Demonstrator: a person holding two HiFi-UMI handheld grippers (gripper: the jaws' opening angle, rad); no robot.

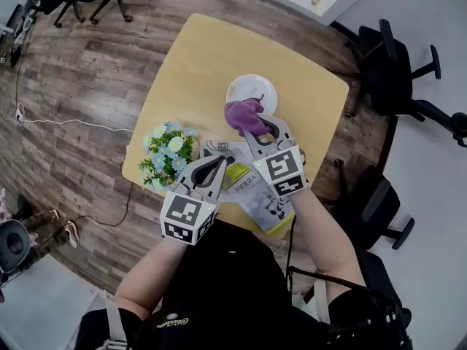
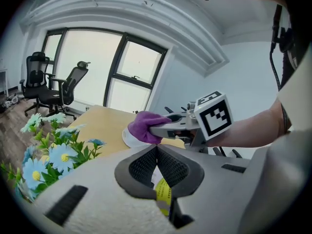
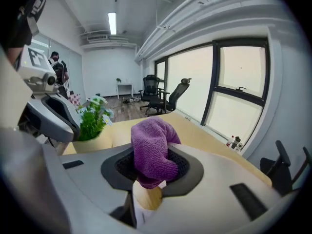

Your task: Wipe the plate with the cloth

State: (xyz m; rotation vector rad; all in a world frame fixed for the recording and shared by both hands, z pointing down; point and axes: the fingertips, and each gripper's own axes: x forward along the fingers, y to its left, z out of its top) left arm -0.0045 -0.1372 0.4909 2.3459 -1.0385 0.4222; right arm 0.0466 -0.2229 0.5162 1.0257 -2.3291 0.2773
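A white plate (image 1: 252,90) sits on the far part of the wooden table (image 1: 197,57). My right gripper (image 1: 259,128) is shut on a purple cloth (image 1: 244,115), which is bunched over the plate's near edge; I cannot tell whether it touches. In the right gripper view the cloth (image 3: 151,152) bulges out between the jaws of the right gripper (image 3: 152,167). My left gripper (image 1: 217,162) is shut and empty, held back near the table's front, left of the right one. The left gripper view shows its jaws pressed together (image 2: 157,151), with the cloth (image 2: 144,126) and plate (image 2: 127,139) beyond.
A pot of blue and white flowers (image 1: 169,152) stands at the table's front left, close to the left gripper. A printed booklet (image 1: 255,192) lies under both grippers. Black office chairs (image 1: 398,57) stand to the right of the table.
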